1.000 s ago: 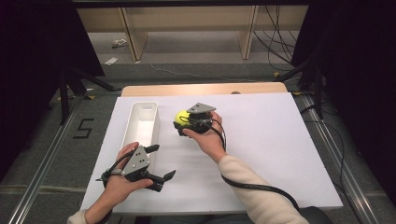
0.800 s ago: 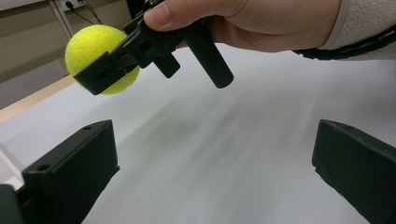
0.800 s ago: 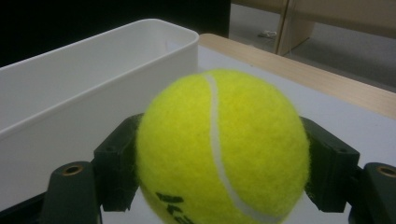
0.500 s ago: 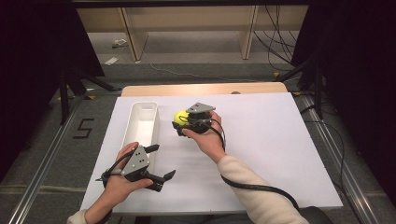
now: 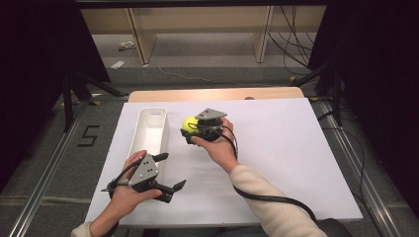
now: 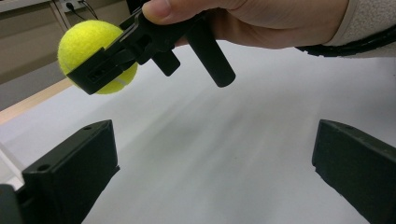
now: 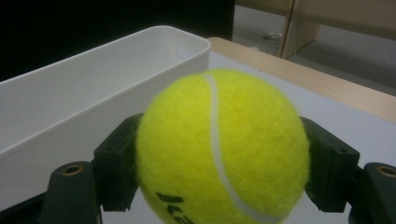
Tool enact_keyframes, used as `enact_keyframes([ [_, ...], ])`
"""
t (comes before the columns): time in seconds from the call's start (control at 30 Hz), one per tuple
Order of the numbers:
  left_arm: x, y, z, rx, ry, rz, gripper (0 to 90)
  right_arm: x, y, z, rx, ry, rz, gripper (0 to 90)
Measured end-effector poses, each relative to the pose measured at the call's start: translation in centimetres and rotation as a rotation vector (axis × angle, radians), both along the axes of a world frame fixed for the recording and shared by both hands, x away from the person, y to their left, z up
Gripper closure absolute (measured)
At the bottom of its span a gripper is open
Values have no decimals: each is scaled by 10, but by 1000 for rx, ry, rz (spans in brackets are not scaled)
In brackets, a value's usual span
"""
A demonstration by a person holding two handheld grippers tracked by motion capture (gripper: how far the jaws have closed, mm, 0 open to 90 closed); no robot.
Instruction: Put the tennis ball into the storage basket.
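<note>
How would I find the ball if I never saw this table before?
Look at the big white table, then find the long white bin near its left side. Just right of the bin, the right tongs pinch a fuzzy yellow tennis ball, the brightest thing there.

Cream knit sleeve [image 5: 267, 197], black two-jaw right claw [image 5: 189, 133] with grey three-cornered plate, black trailing cable, matching left claw [image 5: 169, 172]

Right gripper [image 5: 189, 129] is sitting mid-table, jaws clamped tight, pointing left. Left gripper [image 5: 170, 173] is resting near-left, jaws spread wide.
</note>
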State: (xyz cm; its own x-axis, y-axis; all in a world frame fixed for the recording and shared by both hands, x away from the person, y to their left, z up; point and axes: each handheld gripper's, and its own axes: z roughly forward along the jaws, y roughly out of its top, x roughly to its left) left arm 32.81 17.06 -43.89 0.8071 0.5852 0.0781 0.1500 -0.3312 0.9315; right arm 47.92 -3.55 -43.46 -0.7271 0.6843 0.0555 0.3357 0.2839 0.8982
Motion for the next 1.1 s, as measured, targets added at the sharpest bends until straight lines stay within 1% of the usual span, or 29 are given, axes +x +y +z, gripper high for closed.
enact_keyframes([
  [1.1, 0, 0, 0, -1, -1, 0, 0, -7, 8, 9, 18, -4, 30, 261],
])
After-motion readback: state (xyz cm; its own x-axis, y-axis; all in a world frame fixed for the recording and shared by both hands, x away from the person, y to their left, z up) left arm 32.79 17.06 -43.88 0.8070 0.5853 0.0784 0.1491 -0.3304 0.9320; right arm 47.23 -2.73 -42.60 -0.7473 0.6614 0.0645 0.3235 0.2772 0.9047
